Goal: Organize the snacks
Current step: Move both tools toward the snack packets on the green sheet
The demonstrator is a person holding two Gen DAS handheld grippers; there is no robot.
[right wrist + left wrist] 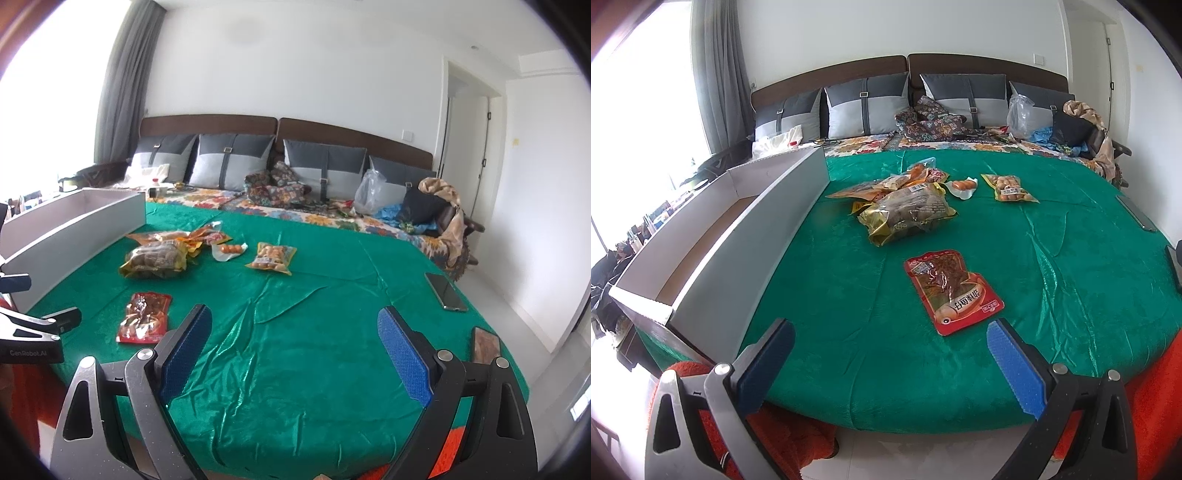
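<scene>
Snack packets lie on a green cloth (pixel 849 295). A red packet (pixel 955 291) lies nearest, just beyond my open, empty left gripper (pixel 892 341); it also shows in the right wrist view (pixel 144 317). Farther back are a gold-and-brown bag (pixel 910 214), a heap of orange packets (pixel 886 182), a small pack of brown balls (pixel 962 184) and a yellow packet (pixel 1010 188). A long white box (pixel 713 236) stands open at the left. My right gripper (pixel 293 332) is open and empty over bare cloth; the left gripper (pixel 40 325) shows at its left.
Two phones (pixel 445 291) (pixel 485 345) lie near the cloth's right edge. Cushions (pixel 866 105), a clear plastic bag (pixel 1021 114) and clothes lie behind on a floral sheet. An orange cover (pixel 775 435) hangs below the front edge.
</scene>
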